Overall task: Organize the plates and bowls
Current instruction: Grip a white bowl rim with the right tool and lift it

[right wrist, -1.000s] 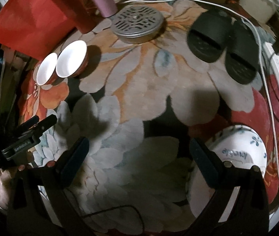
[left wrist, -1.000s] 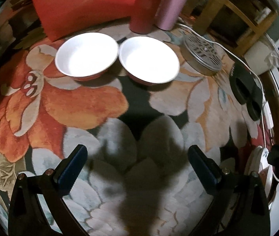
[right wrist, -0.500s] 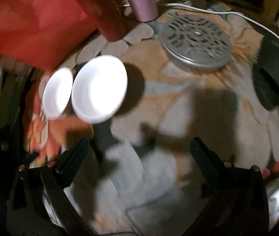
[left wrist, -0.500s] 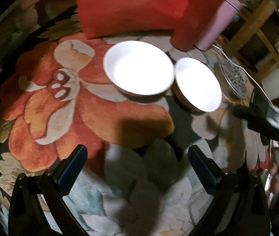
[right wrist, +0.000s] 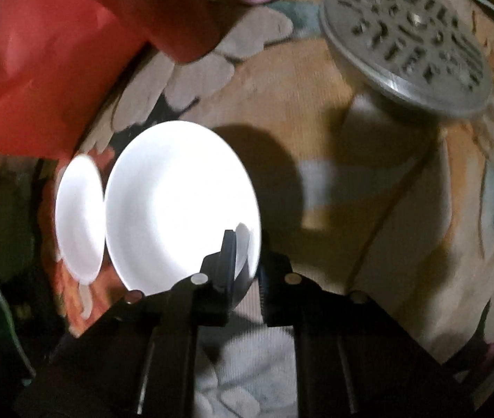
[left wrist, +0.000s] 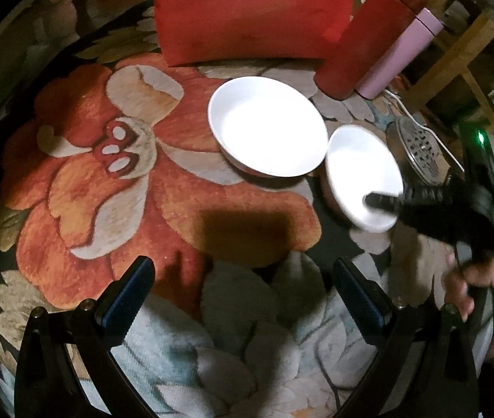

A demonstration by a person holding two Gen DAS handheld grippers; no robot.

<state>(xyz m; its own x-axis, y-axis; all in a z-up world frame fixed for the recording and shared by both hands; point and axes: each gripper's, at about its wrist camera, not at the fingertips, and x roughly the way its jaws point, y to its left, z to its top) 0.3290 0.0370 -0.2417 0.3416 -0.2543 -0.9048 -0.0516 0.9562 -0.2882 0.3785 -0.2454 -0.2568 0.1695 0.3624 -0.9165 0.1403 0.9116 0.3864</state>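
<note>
Two white bowls stand side by side on the flowered rug. In the right wrist view my right gripper (right wrist: 236,244) has its jaws closing on the near rim of the larger-looking bowl (right wrist: 177,202), one finger (right wrist: 227,254) inside and the other outside, pads against the rim. The second bowl (right wrist: 79,216) lies just left of it. From the left wrist view the right gripper (left wrist: 381,202) reaches into the right bowl (left wrist: 358,170), beside the left bowl (left wrist: 267,125). My left gripper (left wrist: 241,271) hovers open over the rug, short of both bowls, nothing between its fingers.
Behind the bowls are a red bag (left wrist: 253,10), a red bottle (left wrist: 361,45) and a pink bottle (left wrist: 403,52). A round perforated metal lid (right wrist: 407,45) and a white cable lie to the right. A hand (left wrist: 483,278) grips the right tool.
The right gripper swept left and down to the bowls and went from wide open to clamped on the nearer bowl's rim. The left gripper drifted left, so the bowls now sit right of centre.
</note>
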